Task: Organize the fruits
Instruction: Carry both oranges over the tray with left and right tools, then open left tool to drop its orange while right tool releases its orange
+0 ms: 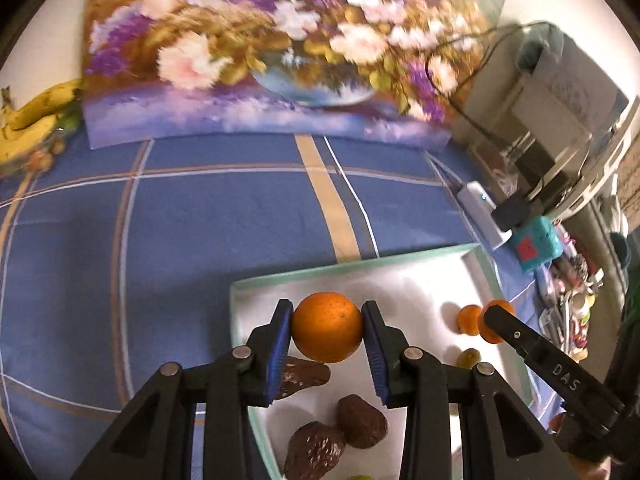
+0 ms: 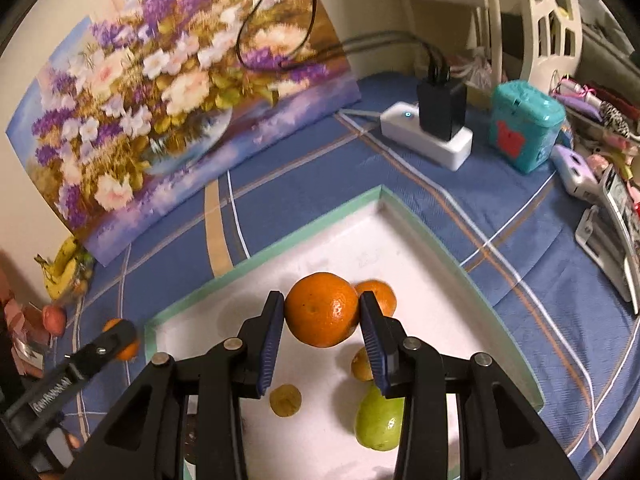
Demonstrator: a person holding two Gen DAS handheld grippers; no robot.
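Observation:
My left gripper [image 1: 326,334] is shut on an orange [image 1: 326,332] and holds it over the left part of a white tray with a green rim [image 1: 352,266]. My right gripper [image 2: 322,316] is shut on a second orange [image 2: 322,310] above the same tray [image 2: 304,236]; another orange [image 2: 380,294] lies just behind it. The right gripper also shows in the left wrist view [image 1: 490,320], beside a small orange [image 1: 469,319]. Three brown avocados [image 1: 360,420] lie under the left gripper. A green pear [image 2: 378,424] and two small yellowish fruits [image 2: 285,400] lie under the right gripper.
A flower painting [image 1: 260,48] leans on the wall behind the blue checked cloth [image 1: 200,220]. Bananas [image 1: 36,112] and small fruits lie at the far left. A white power strip with a black charger [image 2: 436,128], a teal box [image 2: 524,128] and clutter stand at the right.

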